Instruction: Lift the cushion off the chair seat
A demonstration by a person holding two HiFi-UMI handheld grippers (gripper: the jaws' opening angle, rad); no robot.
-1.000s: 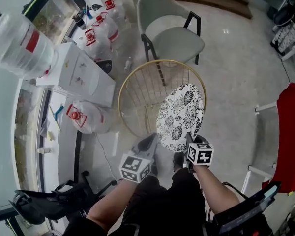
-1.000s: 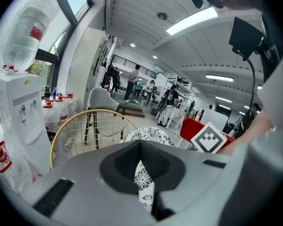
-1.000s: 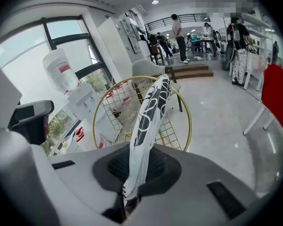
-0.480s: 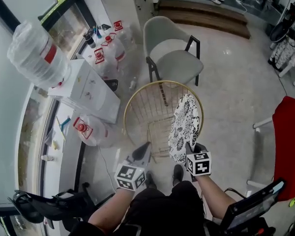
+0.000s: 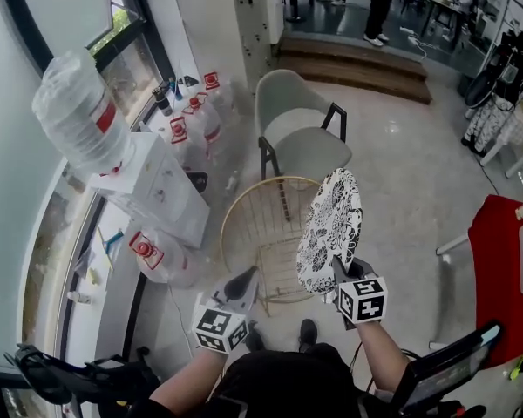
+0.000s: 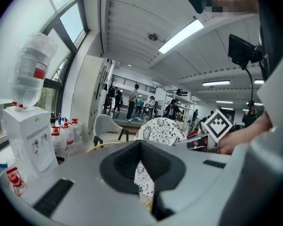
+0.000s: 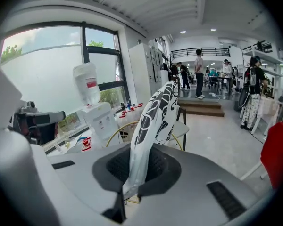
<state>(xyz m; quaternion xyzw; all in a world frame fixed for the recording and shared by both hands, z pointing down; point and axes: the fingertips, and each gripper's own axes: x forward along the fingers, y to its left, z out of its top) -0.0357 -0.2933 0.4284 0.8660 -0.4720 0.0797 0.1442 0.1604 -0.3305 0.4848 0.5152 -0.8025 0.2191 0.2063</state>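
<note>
The round cushion (image 5: 331, 225), white with a black flower print, stands nearly upright in the air above the right side of the gold wire chair (image 5: 231, 212). My right gripper (image 5: 338, 268) is shut on the cushion's lower edge; in the right gripper view the cushion (image 7: 153, 117) rises from between the jaws of that gripper (image 7: 127, 192). My left gripper (image 5: 248, 277) hovers at the chair's near rim, left of the cushion, jaws together and holding nothing. In the left gripper view the cushion (image 6: 161, 128) shows beyond the jaws of the left gripper (image 6: 148, 197).
A grey upholstered chair (image 5: 301, 133) stands behind the wire chair. A water dispenser (image 5: 157, 181) with a big bottle (image 5: 78, 116) and several jugs (image 5: 200, 116) line the window wall on the left. A red object (image 5: 506, 268) is at the right. Steps (image 5: 357, 64) lie farther back.
Both grippers have risen. The cushion has come up off the wire chair with the right gripper and turned from tilted flat to almost upright.
</note>
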